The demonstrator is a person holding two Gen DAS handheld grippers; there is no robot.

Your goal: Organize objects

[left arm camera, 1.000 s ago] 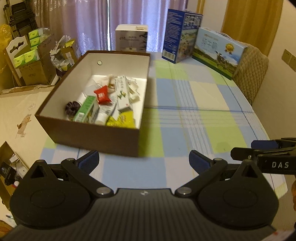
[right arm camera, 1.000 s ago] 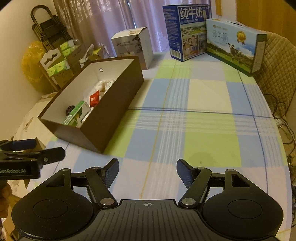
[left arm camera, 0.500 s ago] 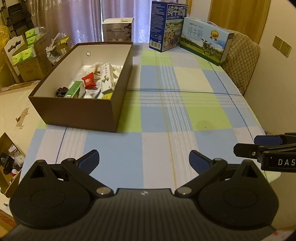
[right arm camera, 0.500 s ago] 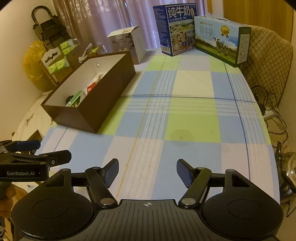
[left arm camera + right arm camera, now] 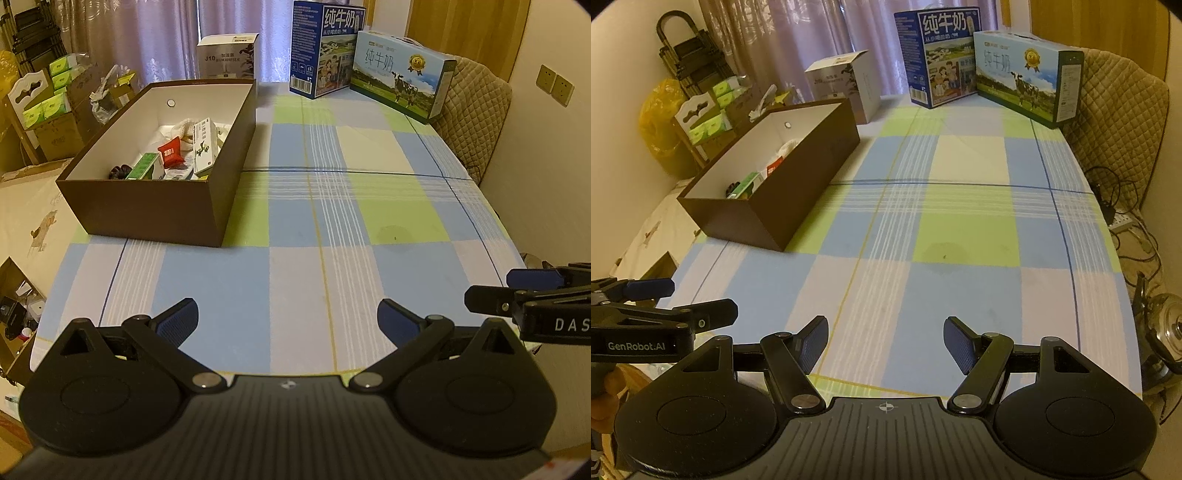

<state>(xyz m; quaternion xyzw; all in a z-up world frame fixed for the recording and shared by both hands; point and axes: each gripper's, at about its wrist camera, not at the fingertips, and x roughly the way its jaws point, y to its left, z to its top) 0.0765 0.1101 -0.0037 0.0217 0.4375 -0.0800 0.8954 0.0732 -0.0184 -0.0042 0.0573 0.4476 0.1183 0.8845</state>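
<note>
Both tools hang over the near edge of the checked tablecloth (image 5: 295, 266). The left gripper (image 5: 287, 320) stands wide, nothing between its blue pads. The right gripper (image 5: 885, 340) is spread too, and empty. The brown box (image 5: 147, 206) sits well ahead and to the left of both, on the table's left side. Inside it: a red packet (image 5: 170, 150), a green carton (image 5: 142, 167) and a white carton (image 5: 204, 147), all well away from either tool.
</note>
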